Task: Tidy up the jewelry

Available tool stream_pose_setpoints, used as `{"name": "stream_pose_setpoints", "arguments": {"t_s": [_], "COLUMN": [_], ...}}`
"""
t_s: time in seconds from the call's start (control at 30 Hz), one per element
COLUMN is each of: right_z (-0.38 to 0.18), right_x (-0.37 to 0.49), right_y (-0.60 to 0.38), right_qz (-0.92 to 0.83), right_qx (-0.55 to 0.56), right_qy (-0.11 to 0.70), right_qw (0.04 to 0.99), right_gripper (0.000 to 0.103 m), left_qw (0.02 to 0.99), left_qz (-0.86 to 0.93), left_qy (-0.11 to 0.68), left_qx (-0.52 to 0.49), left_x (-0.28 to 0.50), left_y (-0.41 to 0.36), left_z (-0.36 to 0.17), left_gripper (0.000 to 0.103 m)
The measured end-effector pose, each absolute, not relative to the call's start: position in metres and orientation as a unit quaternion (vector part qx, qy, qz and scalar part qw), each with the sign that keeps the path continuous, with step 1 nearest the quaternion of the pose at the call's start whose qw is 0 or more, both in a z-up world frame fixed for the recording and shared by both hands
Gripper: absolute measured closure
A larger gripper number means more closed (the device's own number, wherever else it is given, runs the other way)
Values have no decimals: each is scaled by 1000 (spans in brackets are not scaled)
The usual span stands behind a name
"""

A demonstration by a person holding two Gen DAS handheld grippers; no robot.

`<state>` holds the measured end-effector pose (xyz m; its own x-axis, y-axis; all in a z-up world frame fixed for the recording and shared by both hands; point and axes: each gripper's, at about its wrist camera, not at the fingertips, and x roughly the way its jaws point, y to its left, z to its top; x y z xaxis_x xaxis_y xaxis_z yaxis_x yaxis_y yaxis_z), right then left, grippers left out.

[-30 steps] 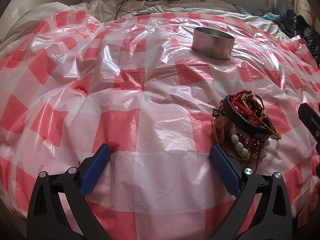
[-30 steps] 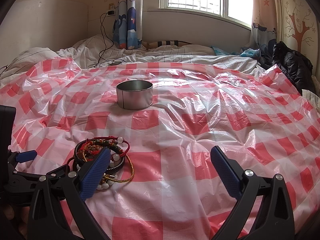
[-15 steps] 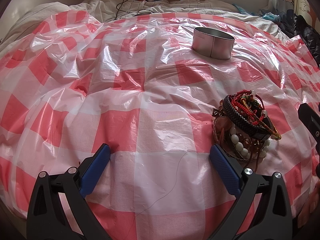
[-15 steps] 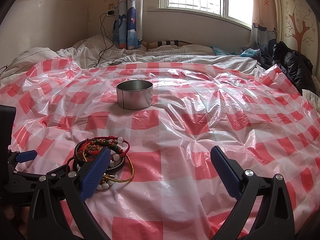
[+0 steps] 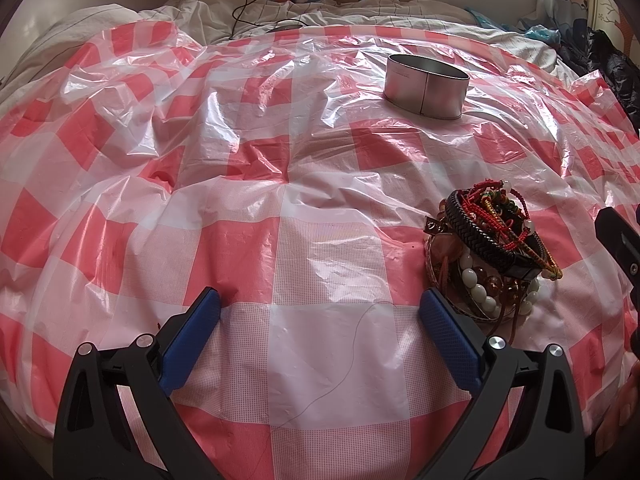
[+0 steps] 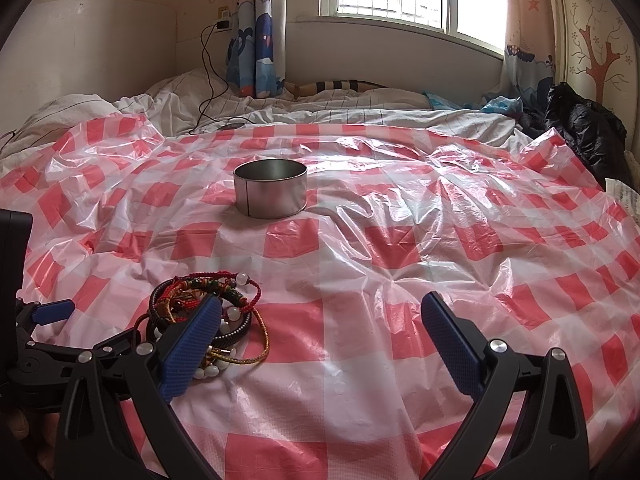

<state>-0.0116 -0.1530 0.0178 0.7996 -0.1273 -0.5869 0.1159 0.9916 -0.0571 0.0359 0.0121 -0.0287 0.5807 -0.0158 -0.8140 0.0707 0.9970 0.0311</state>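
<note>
A heap of bracelets (image 5: 494,248) lies on the red-and-white checked plastic sheet: a black braided band, red cords, white and amber beads. In the right wrist view the same heap of bracelets (image 6: 208,316) sits partly behind my right gripper's left finger. A round metal tin (image 5: 426,86), open at the top, stands farther back; in the right wrist view the tin (image 6: 271,189) looks empty. My left gripper (image 5: 320,336) is open, the heap just past its right finger. My right gripper (image 6: 320,338) is open over bare sheet.
The checked sheet (image 6: 400,240) is wrinkled and covers a bed with rumpled white bedding (image 6: 320,108) behind. A black charger cable (image 6: 206,80) trails from the wall. Dark clothing (image 6: 580,128) is piled at the right. The left gripper's body (image 6: 24,320) shows at the left edge.
</note>
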Motion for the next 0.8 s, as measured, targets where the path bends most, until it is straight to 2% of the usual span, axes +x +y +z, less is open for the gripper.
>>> {"name": "stream_pose_setpoints", "arguments": {"t_s": [0.8], "right_z": [16], "right_x": [-12], "right_y": [-151], "right_qz": [-64], "right_qx": [-9], "right_qy": [310], "right_qw": [948], "right_gripper": [7], "left_qw": [888], "left_qz": [-24], "left_qy": [457], "left_qx": [30], "left_x": [36], "left_y": [12], "left_z": [-29], "left_gripper": [7]}}
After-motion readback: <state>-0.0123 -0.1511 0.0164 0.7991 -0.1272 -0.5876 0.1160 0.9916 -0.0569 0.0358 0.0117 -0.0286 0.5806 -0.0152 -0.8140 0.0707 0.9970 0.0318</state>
